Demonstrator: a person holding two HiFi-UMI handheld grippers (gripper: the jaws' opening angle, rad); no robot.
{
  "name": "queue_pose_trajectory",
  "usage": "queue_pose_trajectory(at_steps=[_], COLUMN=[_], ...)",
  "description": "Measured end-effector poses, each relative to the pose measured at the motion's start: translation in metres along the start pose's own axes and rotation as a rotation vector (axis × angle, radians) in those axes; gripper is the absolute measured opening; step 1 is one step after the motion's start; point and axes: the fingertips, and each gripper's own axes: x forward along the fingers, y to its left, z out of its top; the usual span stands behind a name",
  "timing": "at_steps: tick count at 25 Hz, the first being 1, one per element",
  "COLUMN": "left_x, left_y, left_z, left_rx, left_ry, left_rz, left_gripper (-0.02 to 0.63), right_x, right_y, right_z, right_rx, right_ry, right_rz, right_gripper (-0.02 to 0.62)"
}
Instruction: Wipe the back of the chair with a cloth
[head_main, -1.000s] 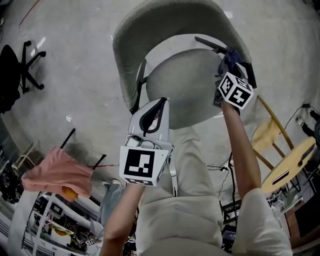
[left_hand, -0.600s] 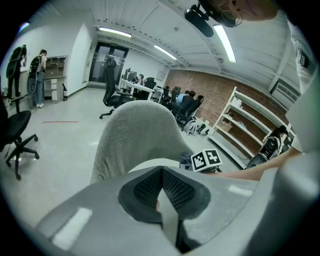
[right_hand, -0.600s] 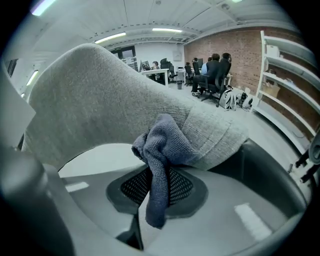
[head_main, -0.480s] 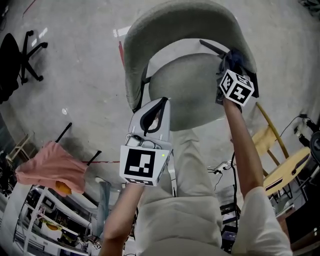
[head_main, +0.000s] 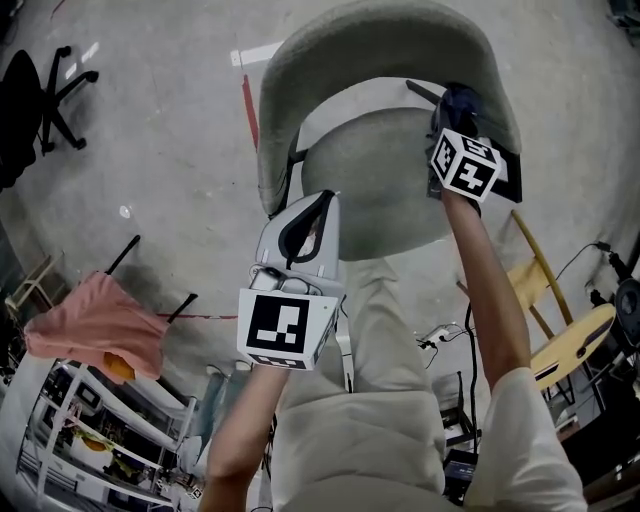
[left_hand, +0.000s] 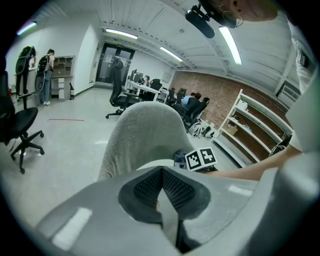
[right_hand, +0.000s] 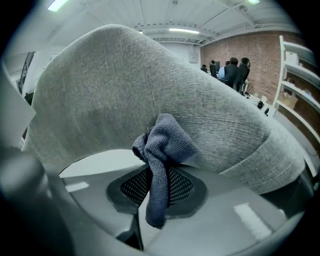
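Right gripper view: a blue-grey cloth is pinched in the jaws of the right gripper and bunched against the lower edge of the grey chair back. In the left gripper view, the left gripper is seen closed and empty, near the seat, apart from the cloth.

We carry two pale grey grippers. The left gripper has black meshed pads and, at its rear, a white cube with black square markers. The right gripper bears a like cube. Behind them we wear a cream short sleeve and cream trousers.
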Motion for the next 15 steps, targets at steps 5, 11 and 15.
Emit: queue_pose_trajectory(at_steps=[5,11,15], left_x=[0.002,0.000,-0.002], left_y=[0.003,0.006,0.010], left_z=[-0.004,-0.003,-0.005], left_rx=[-0.013,-0.022,-0.027], left_ry=[-0.005,-0.004,-0.008], left_rz=[0.010,0.014,0.016], left_gripper=[0.002,0.002,0.002], right_x=[0.006,0.011,0.013], right_y=[0.025,0.048,0.062], right_z=[0.011,0.015,0.014], right_rx=[-0.057,-0.073,-0.090], right_ry=[-0.019,-0.021,-0.018], right_rz=[0.042,0.077,0.097], right_gripper=[0.078,0.078,0.078])
